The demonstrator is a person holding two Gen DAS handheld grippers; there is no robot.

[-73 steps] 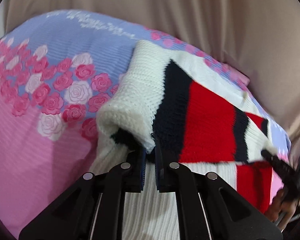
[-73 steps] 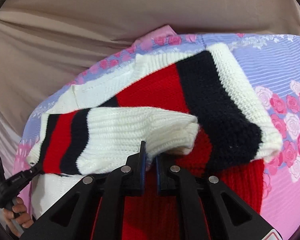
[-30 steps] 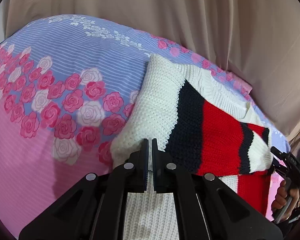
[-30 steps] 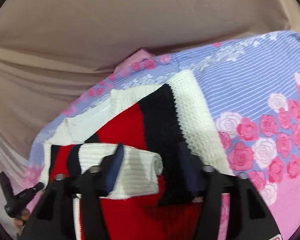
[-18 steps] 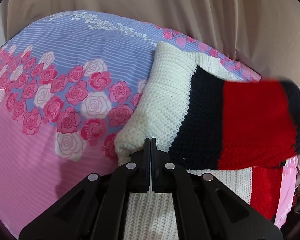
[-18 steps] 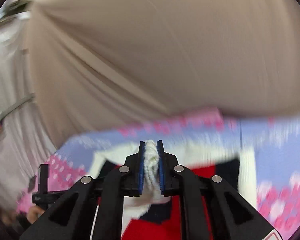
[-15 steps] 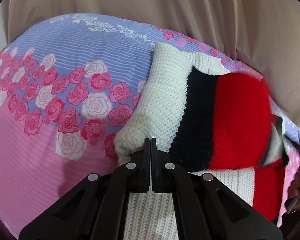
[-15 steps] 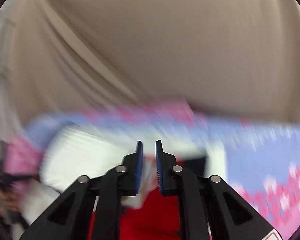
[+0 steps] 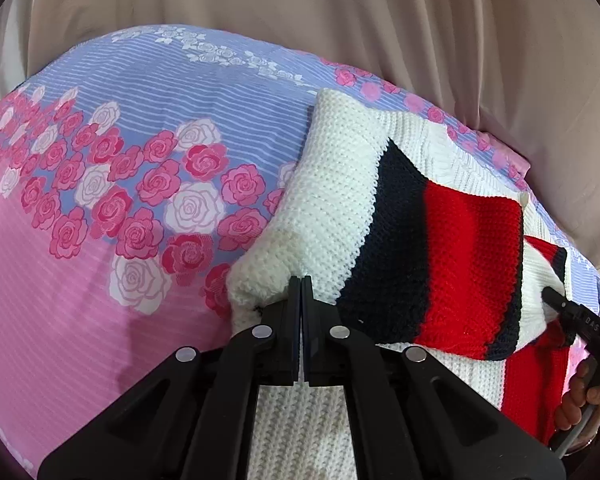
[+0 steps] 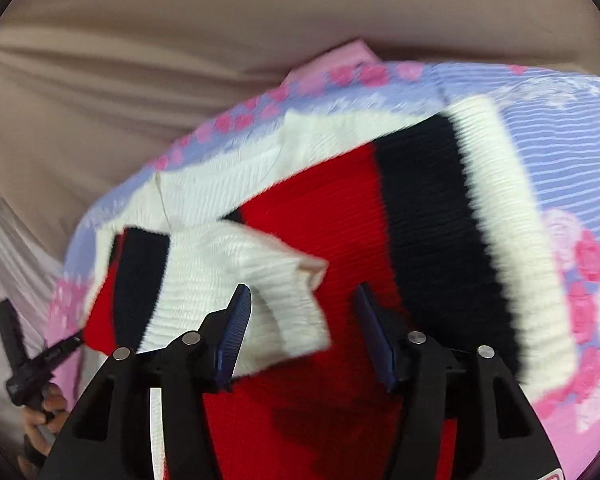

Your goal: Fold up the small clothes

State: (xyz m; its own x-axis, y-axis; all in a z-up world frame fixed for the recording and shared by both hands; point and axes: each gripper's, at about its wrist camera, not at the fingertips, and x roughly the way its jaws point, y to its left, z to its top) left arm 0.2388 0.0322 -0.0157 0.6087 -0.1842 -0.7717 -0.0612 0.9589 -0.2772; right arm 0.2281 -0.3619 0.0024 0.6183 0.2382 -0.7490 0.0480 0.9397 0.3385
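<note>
A knitted sweater (image 9: 452, 248) in white, black and red stripes lies on the floral bedsheet (image 9: 100, 140). Its sleeves are folded across the body. My left gripper (image 9: 301, 292) is shut at the white cuff of one sleeve (image 9: 312, 208); whether it pinches the knit is hidden. My right gripper (image 10: 300, 320) is open, with the other sleeve's white cuff (image 10: 252, 276) lying loose between its fingers over the red body (image 10: 320, 208). The right gripper also shows at the far right of the left wrist view (image 9: 580, 320).
A beige curtain (image 9: 340, 12) hangs behind the bed. The pink and lilac rose-print sheet spreads to the left of the sweater. The other hand and gripper handle (image 10: 24, 356) show at the lower left of the right wrist view.
My right gripper swung the second sleeve up and across the sweater, then opened and let the cuff drop onto the red body. My left gripper stayed shut at the first cuff.
</note>
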